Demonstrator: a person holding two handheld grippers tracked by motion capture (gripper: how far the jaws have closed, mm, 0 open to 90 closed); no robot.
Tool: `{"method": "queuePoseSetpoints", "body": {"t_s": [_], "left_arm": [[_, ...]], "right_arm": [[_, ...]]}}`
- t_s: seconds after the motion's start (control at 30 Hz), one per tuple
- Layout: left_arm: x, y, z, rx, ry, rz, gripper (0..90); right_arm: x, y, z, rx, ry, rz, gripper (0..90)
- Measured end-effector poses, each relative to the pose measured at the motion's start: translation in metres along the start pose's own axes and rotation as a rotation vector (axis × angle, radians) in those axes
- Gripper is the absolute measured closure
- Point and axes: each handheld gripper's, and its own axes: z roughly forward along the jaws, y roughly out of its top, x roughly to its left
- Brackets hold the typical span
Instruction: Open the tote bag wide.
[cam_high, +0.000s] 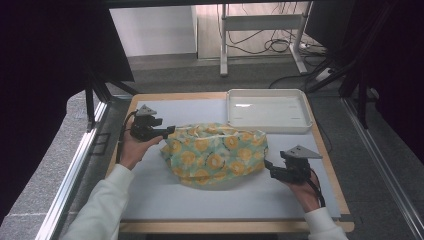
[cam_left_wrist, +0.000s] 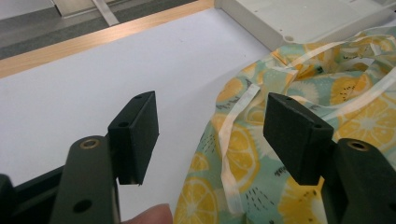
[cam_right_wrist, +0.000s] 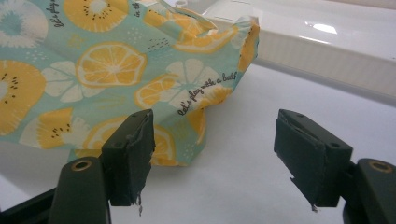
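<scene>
A wooden-edged table (cam_high: 327, 150) is carrying a pale grey mat (cam_high: 200, 195) that is covering nearly all of its top. A bunched cloth bag (cam_high: 215, 154), teal with orange and lemon slices, is lying at the centre of the mat. A white tray (cam_high: 268, 111) is sitting at about 1 o'clock from the bag, close to the table's far edge.

The left hand-held gripper (cam_high: 169, 131) is hovering at 9 o'clock of the bag, its tips just beside the fabric. In the left gripper view its jaws are standing wide apart and holding nothing, with the bag's pale drawstring (cam_left_wrist: 231, 140) running between them below.

The right hand-held gripper (cam_high: 267, 164) is waiting at 4 o'clock of the bag, jaws also spread wide and empty, near the bag's corner.

Around the table, grey carpet (cam_high: 65, 150) is covering the floor, a metal rail (cam_high: 70, 170) is running along the left side, dark curtains (cam_high: 45, 60) are hanging at both sides, and cables (cam_high: 280, 45) are trailing under a white-legged desk (cam_high: 260, 22) at 12 o'clock.
</scene>
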Motion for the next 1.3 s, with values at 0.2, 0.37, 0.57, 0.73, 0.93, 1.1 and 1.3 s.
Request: {"method": "queuePoseSetpoints", "body": {"t_s": [0.2, 0.37, 0.57, 0.73, 0.93, 1.1, 1.3], "left_arm": [[0.003, 0.0, 0.011, 0.033, -0.021, -0.02, 34.8], [0.007, -0.006, 0.025, 0.087, -0.099, -0.032, 37.9], [0.002, -0.012, 0.041, 0.186, -0.146, 0.01, 68.3], [-0.002, -0.013, 0.043, 0.181, -0.119, 0.006, 84.8], [-0.007, -0.012, 0.034, 0.127, -0.104, 0.023, 87.4], [-0.011, -0.009, 0.02, 0.049, -0.126, 0.006, 87.9], [-0.014, -0.002, 0.007, -0.024, -0.152, 0.002, 88.1]], "right_arm": [[0.0, 0.0, 0.0, 0.0, -0.003, 0.001, 28.7], [0.002, 0.002, -0.003, -0.044, -0.042, -0.01, 29.3], [0.0, 0.001, -0.003, -0.048, -0.055, -0.005, 29.3], [0.0, 0.001, -0.004, -0.05, -0.063, -0.002, 29.2], [0.001, 0.001, -0.003, -0.046, -0.066, -0.012, 29.1], [0.001, 0.001, -0.003, -0.05, -0.073, -0.01, 29.1], [0.001, 0.001, -0.003, -0.044, -0.072, -0.013, 29.1]]}}
